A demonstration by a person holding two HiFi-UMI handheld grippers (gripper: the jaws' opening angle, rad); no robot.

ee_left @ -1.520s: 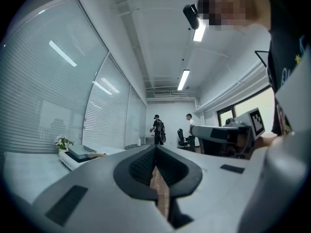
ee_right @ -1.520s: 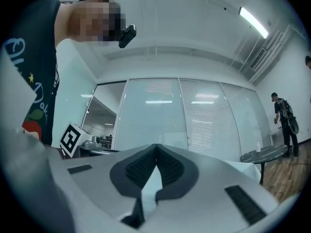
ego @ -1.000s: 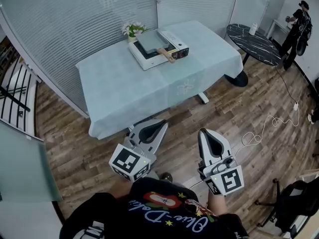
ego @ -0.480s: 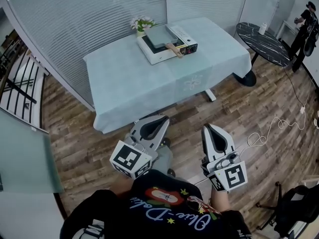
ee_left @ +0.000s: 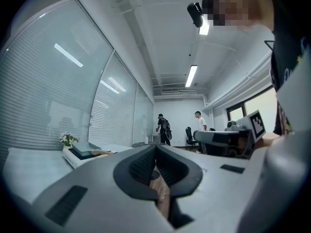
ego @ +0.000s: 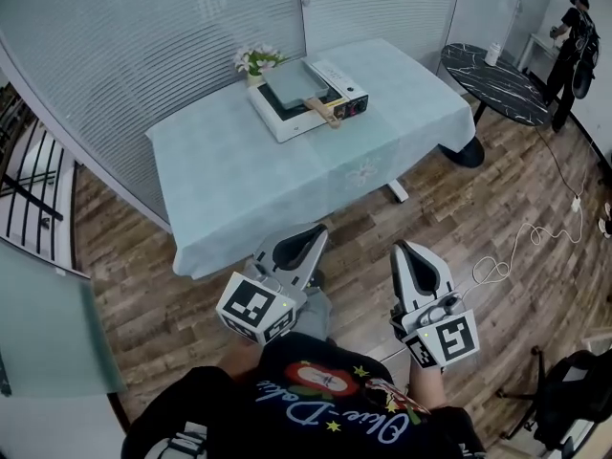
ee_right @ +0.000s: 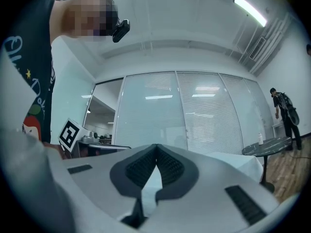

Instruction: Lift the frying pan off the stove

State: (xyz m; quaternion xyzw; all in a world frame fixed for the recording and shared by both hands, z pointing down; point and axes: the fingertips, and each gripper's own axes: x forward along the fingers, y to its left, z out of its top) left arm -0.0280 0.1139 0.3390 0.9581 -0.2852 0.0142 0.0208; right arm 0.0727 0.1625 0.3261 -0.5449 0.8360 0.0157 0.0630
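A square grey frying pan [ego: 292, 81] with a wooden handle [ego: 319, 109] rests on a white portable stove [ego: 308, 98] at the far side of a table [ego: 287, 170] covered in a pale blue cloth. The pan [ee_left: 86, 148] shows small and far off in the left gripper view. My left gripper [ego: 318, 231] and right gripper [ego: 403, 250] hang close to my body over the wood floor, well short of the table. Both are shut with nothing between the jaws.
A small pot of white flowers [ego: 253, 60] stands just behind the stove. A round dark table [ego: 492, 82] is at the right, with a person [ego: 570, 46] beyond it. A white cable [ego: 521, 242] trails on the floor. Glass walls with blinds run behind the table.
The head view has swayed, so the table shifted right and back left in the picture. Both grippers stay shut and low in front of me.
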